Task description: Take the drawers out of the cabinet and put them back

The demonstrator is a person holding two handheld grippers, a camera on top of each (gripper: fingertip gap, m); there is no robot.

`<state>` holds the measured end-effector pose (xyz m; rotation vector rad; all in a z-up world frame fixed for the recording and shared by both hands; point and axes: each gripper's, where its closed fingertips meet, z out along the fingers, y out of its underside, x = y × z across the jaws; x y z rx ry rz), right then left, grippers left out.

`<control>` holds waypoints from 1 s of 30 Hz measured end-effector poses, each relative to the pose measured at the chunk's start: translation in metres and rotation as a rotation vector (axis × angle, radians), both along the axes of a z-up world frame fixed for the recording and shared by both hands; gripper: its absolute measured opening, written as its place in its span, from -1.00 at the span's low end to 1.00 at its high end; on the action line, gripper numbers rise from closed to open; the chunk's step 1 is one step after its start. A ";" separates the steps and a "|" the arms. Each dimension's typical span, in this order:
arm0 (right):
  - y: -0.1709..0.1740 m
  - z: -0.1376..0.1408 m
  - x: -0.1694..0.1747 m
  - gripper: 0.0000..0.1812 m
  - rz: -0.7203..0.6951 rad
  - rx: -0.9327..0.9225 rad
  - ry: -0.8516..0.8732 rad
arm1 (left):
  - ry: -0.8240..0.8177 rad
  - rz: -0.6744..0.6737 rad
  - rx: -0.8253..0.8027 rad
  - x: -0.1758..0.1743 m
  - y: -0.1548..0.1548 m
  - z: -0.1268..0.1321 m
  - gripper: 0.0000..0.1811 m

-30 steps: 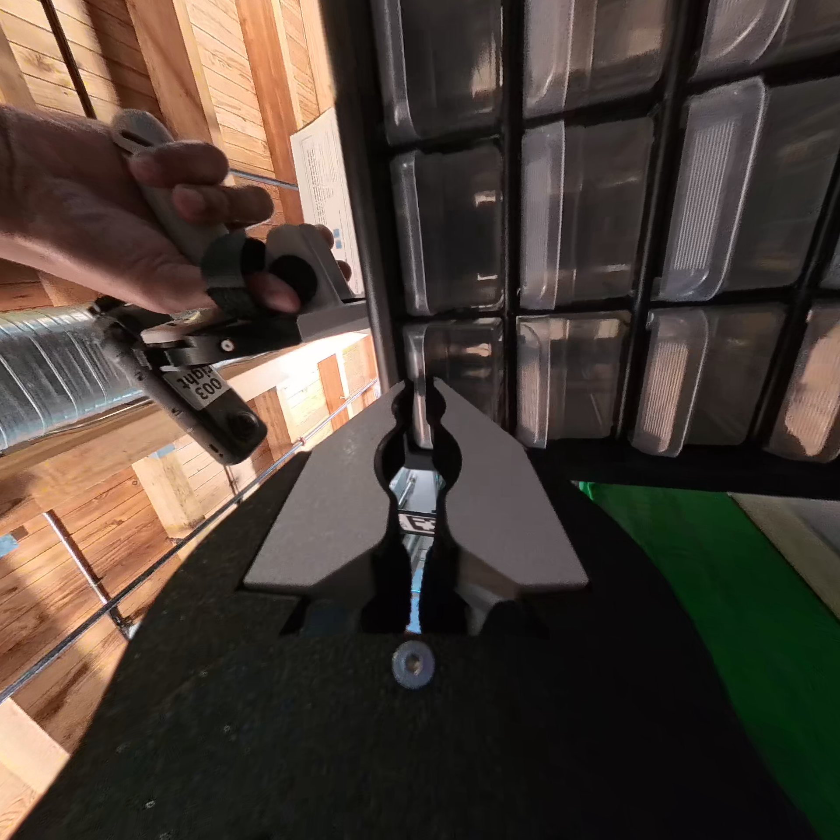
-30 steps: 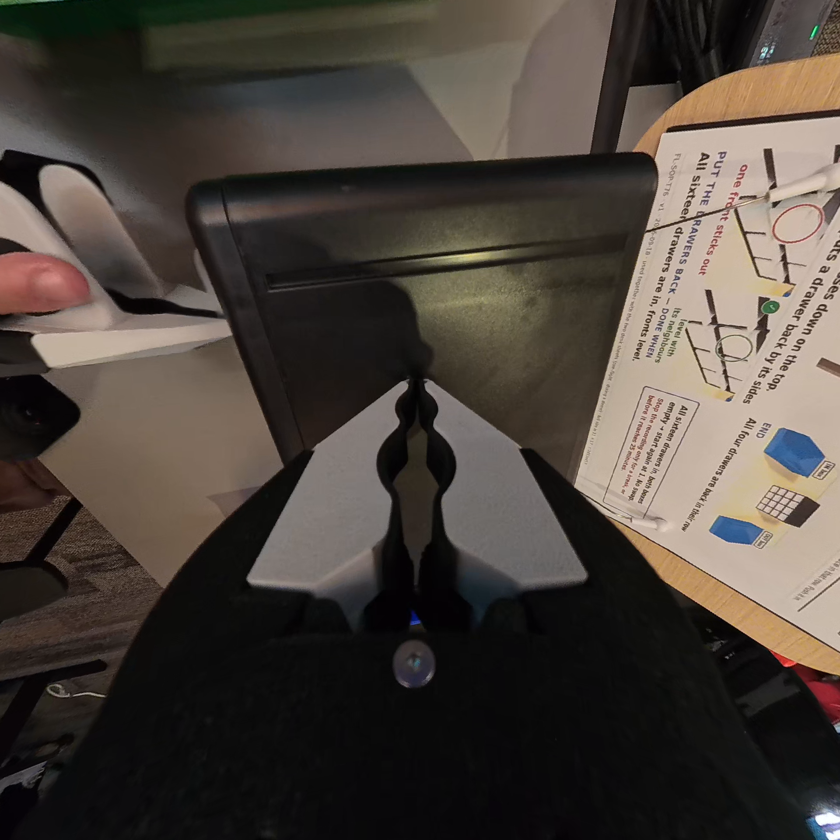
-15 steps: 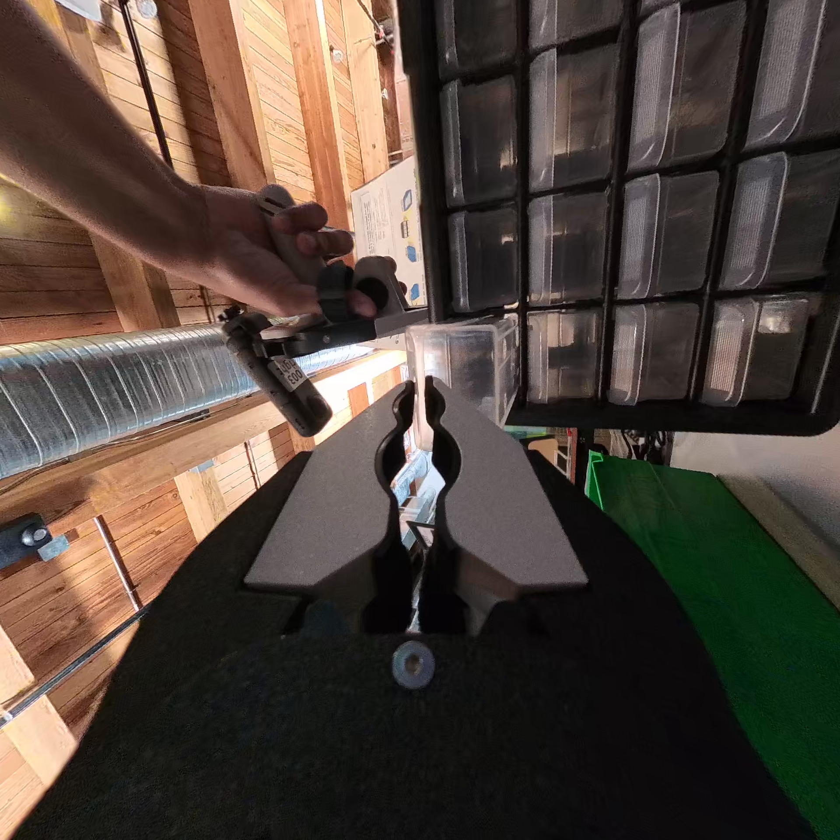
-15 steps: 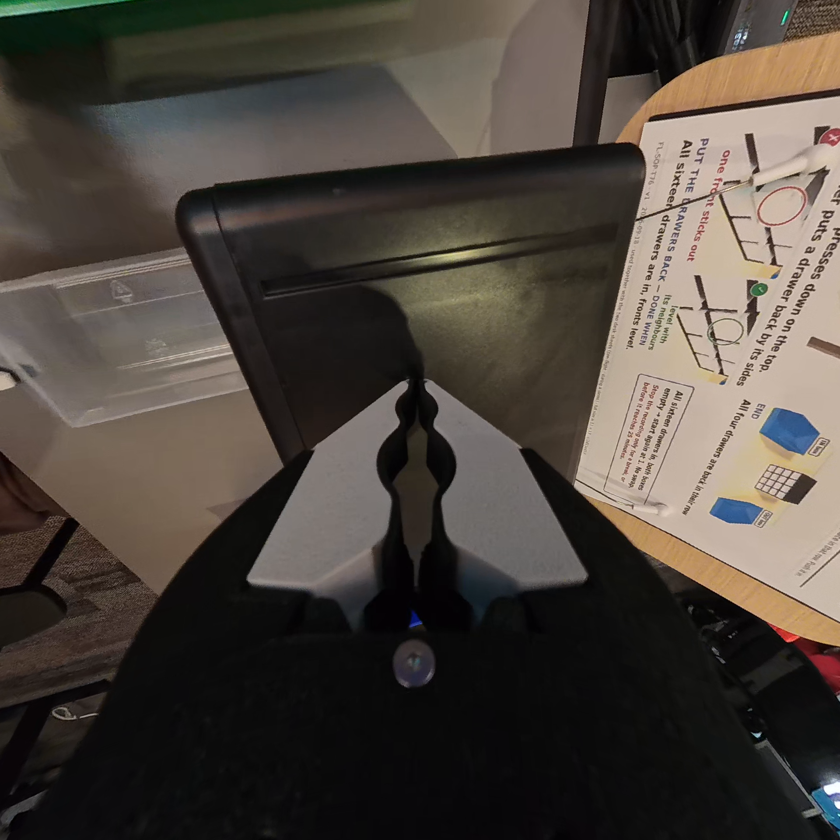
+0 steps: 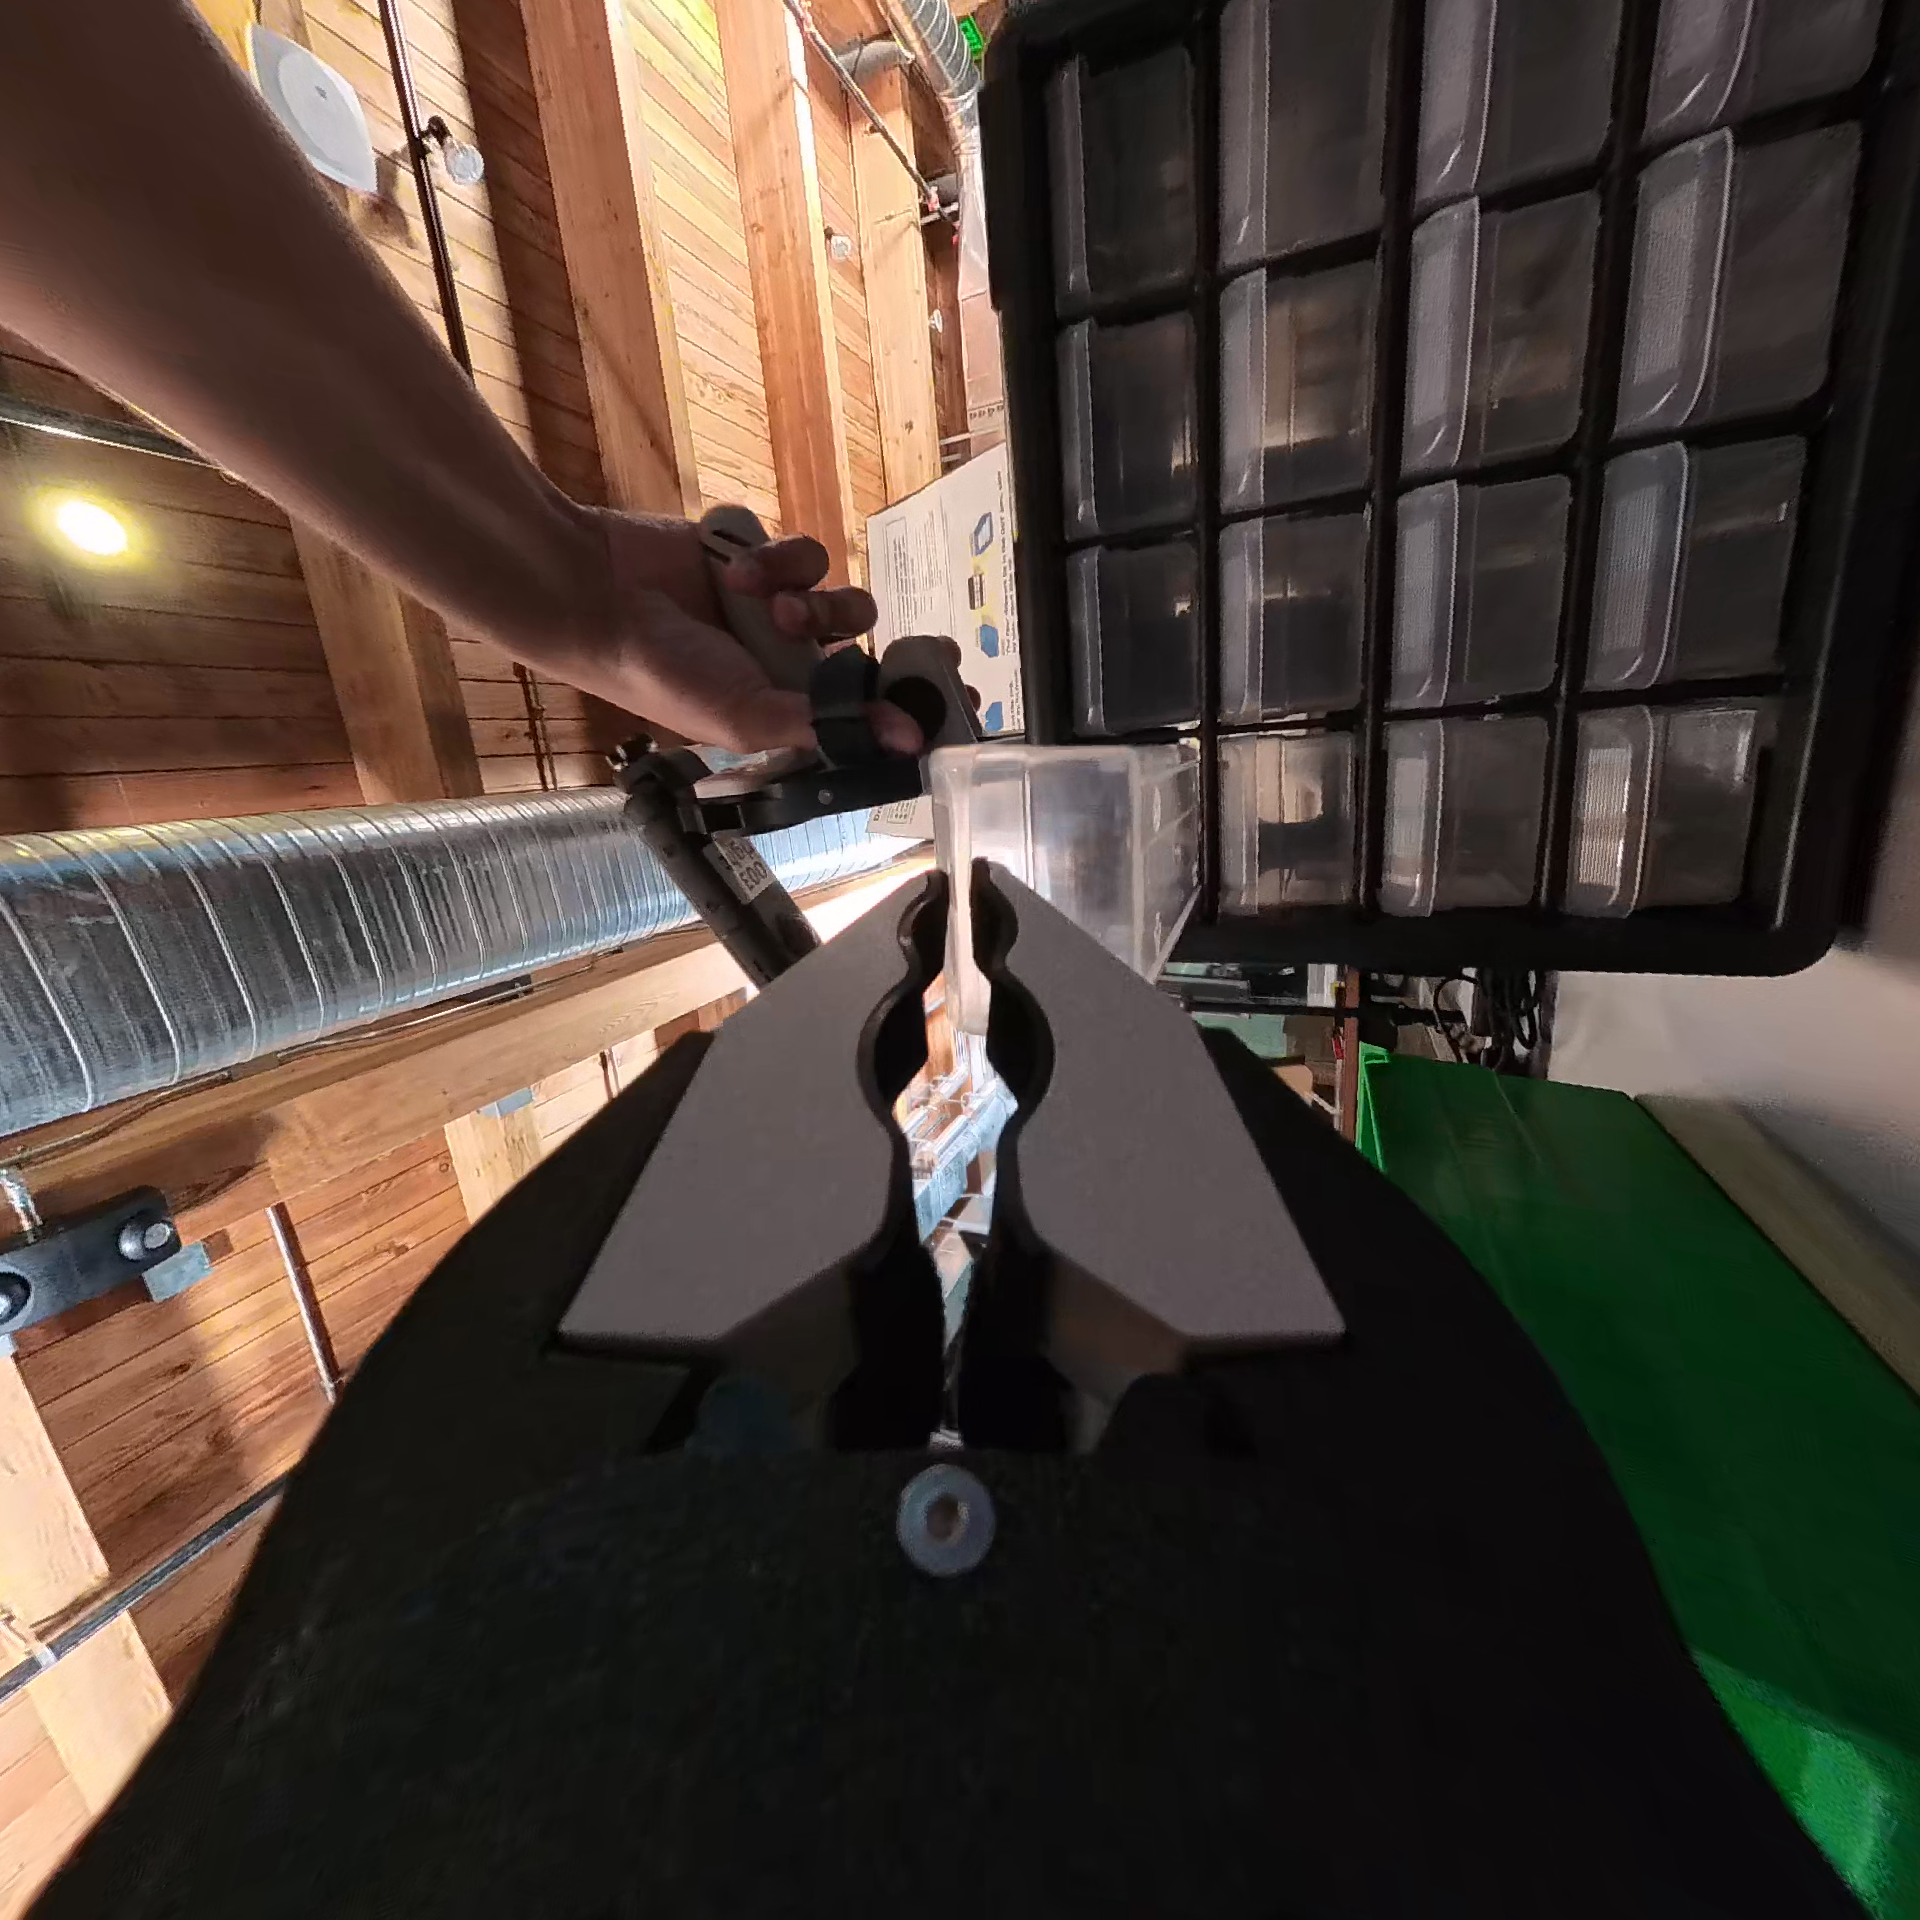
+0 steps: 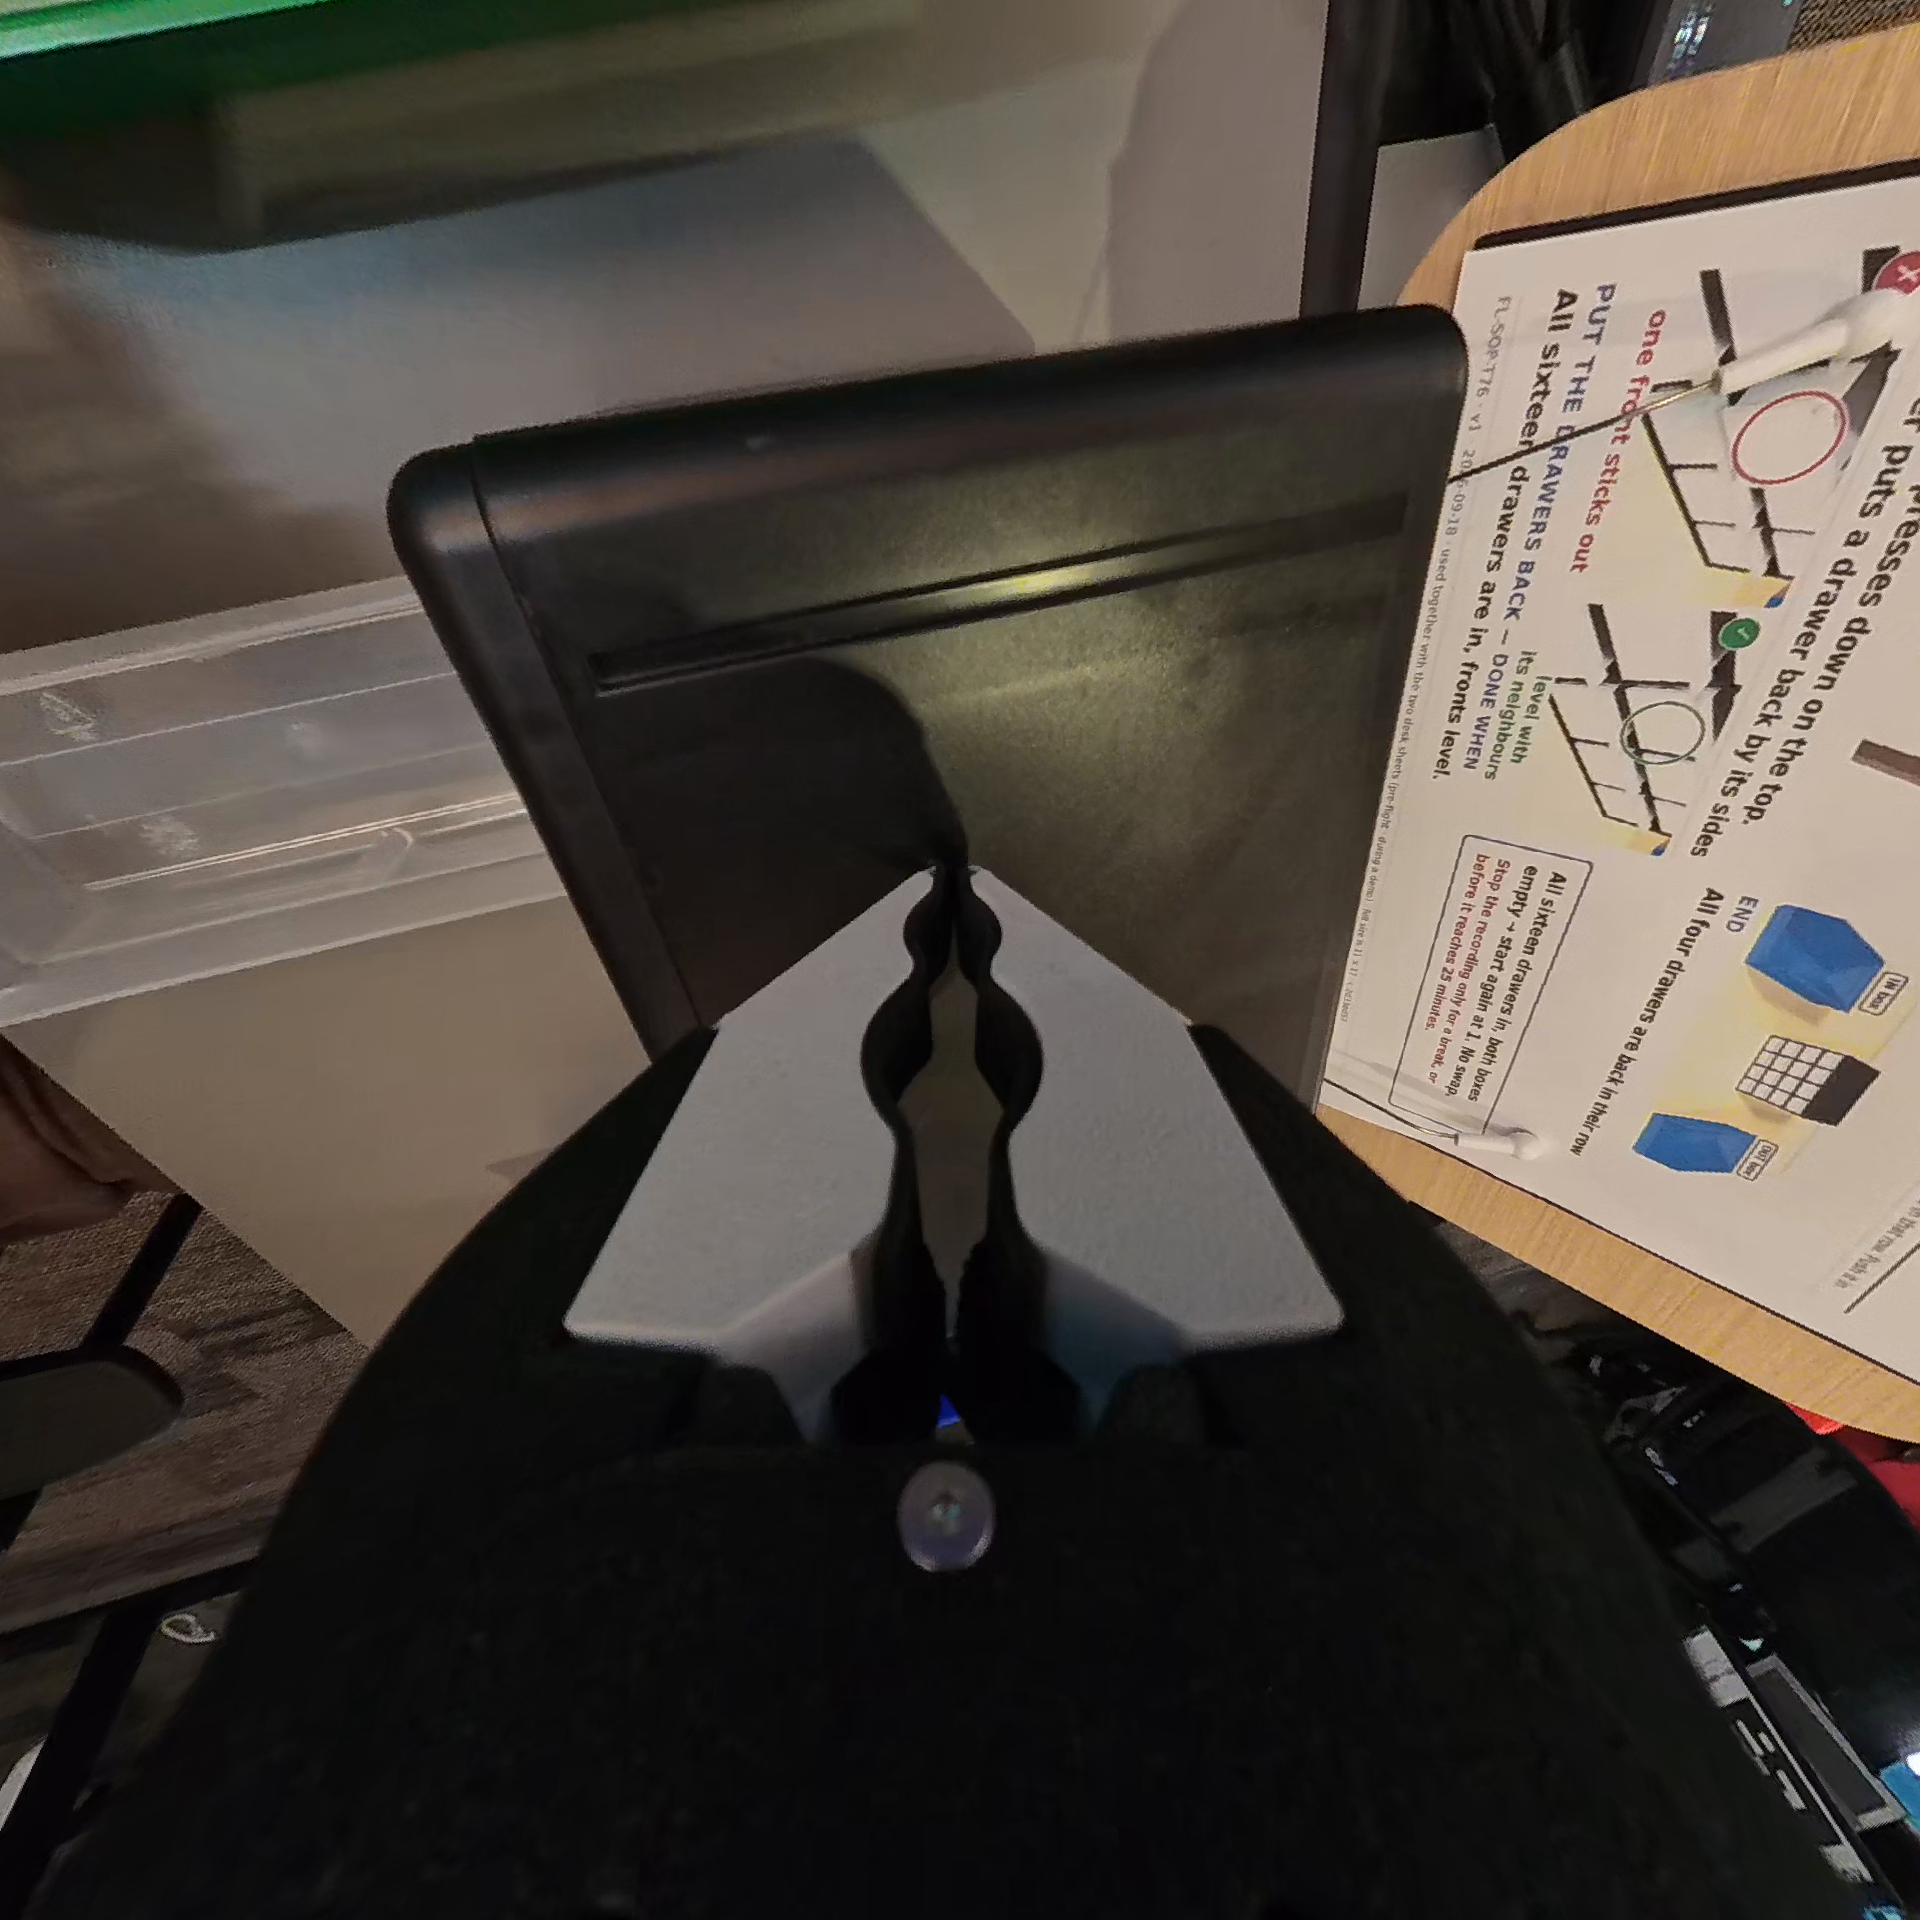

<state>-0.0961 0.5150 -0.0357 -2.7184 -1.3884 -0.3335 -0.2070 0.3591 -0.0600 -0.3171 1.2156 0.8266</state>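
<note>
In the left wrist view, which is turned on its side, my left gripper (image 5: 961,883) is shut on the front lip of a clear plastic drawer (image 5: 1070,831). The drawer sticks well out of the black cabinet (image 5: 1018,416), from the corner slot at the lower left of its grid. The other slots hold clear drawers pushed in. A hand (image 5: 707,644) holds the right gripper against the cabinet's side next to that drawer. In the right wrist view my right gripper (image 6: 951,873) is shut and empty. Its tips touch the cabinet's flat black panel (image 6: 1039,675). The pulled-out drawer (image 6: 239,790) shows at the left.
A printed instruction sheet (image 6: 1662,727) lies on a round wooden table (image 6: 1558,1278) right of the cabinet. A green surface (image 5: 1662,1299) lies beside the cabinet. A silver duct (image 5: 312,935) and wooden boards fill the left of the left wrist view.
My left gripper has drawn back with the clear drawer, which has slid much farther out of the cabinet. The right gripper stays pressed on the cabinet panel.
</note>
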 end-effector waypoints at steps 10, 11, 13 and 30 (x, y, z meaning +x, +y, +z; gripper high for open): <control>0.000 0.000 0.000 -1.00 -0.007 0.000 -0.009 | -0.031 -0.004 0.004 -0.011 0.000 0.020 -1.00; 0.000 0.000 0.000 -1.00 -0.008 0.001 -0.007 | -0.035 -0.005 -0.004 -0.011 -0.001 0.023 -1.00; 0.000 0.000 0.000 -1.00 -0.009 0.004 -0.005 | -0.030 -0.016 -0.024 -0.010 -0.005 0.024 -1.00; 0.001 0.001 0.000 -1.00 0.006 0.036 0.010 | 0.199 -0.331 -0.248 0.027 -0.094 -0.080 -1.00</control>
